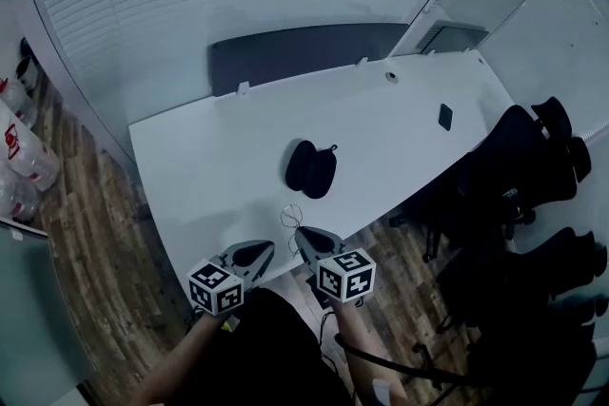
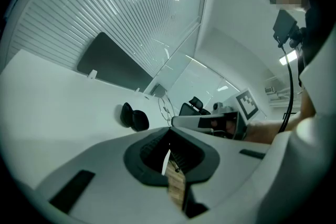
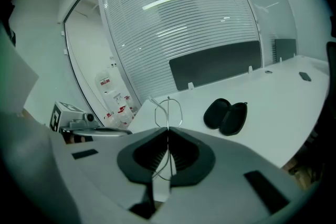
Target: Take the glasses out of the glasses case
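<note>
Presently my right hand-held gripper (image 3: 168, 129) has its jaws pressed together on the thin wire-framed glasses (image 3: 168, 112); the wire runs down between the pads, and the two lens rims stand out just beyond the fingertips. From the head view the glasses (image 1: 291, 216) sit over the near edge of the white worktop (image 1: 209, 157), clear of the black oval glasses case (image 1: 311, 168) and nearer to me than it is; I cannot tell whether they touch the surface.

The glasses case lies open near the middle of the worktop, its two halves spread side by side; in the right gripper view it (image 3: 226, 115) shows to the right of the rims and well beyond them.

My left hand-held gripper (image 2: 169, 129) has its jaws drawn together at the tips; through the slit below them I see only a sliver of worktop edge and wood-patterned floor (image 1: 86, 233). In the head view it (image 1: 269, 246) hangs just beside the right hand-held gripper (image 1: 301, 232), the two apart and both at the near edge; the left gripper view shows the case (image 2: 134, 117) to the left and the glasses (image 2: 166, 107) at the tip of the other gripper.

Farther off, a small flat black object (image 1: 444, 116) lies toward the far right of the worktop; a dark grey panel (image 1: 304, 52) stands along the far edge; black office chairs (image 1: 533, 157) crowd the right side.
</note>
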`<state>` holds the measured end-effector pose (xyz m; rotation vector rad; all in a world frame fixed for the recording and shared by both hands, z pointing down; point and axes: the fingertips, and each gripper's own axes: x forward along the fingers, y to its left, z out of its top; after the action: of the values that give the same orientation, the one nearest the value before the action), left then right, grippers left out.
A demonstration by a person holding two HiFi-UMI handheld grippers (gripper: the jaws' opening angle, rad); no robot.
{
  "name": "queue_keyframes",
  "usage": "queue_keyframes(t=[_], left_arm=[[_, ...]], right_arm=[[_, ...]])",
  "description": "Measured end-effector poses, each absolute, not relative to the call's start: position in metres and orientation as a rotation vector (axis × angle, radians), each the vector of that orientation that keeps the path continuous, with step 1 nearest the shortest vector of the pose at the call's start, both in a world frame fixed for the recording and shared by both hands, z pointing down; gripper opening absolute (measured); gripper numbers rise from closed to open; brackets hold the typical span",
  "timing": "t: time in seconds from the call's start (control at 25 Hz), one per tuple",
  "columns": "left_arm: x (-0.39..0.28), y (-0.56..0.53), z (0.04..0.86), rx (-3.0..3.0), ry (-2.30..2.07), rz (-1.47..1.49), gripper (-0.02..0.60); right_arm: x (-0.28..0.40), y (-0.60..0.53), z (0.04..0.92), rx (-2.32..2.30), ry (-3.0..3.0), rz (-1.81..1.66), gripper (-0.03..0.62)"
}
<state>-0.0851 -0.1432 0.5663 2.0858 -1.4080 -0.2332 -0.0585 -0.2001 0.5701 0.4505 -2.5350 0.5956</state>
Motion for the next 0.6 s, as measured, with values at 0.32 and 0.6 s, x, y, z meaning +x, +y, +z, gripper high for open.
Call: queue_keyframes(t=[0.32, 0.6], left_arm=[[-0.086, -0.101, 0.552, 2.118, -1.434, -0.247, 0.011], [-0.085, -0.06, 0.546, 2.15, -1.44, -0.239, 0.009]], right_arm=[[-0.068, -0.135, 0.555, 0.409, -2.594, 0.525, 0.02], [-0.062, -0.088, 0.546, 0.426, -2.627, 0.505, 0.02]])
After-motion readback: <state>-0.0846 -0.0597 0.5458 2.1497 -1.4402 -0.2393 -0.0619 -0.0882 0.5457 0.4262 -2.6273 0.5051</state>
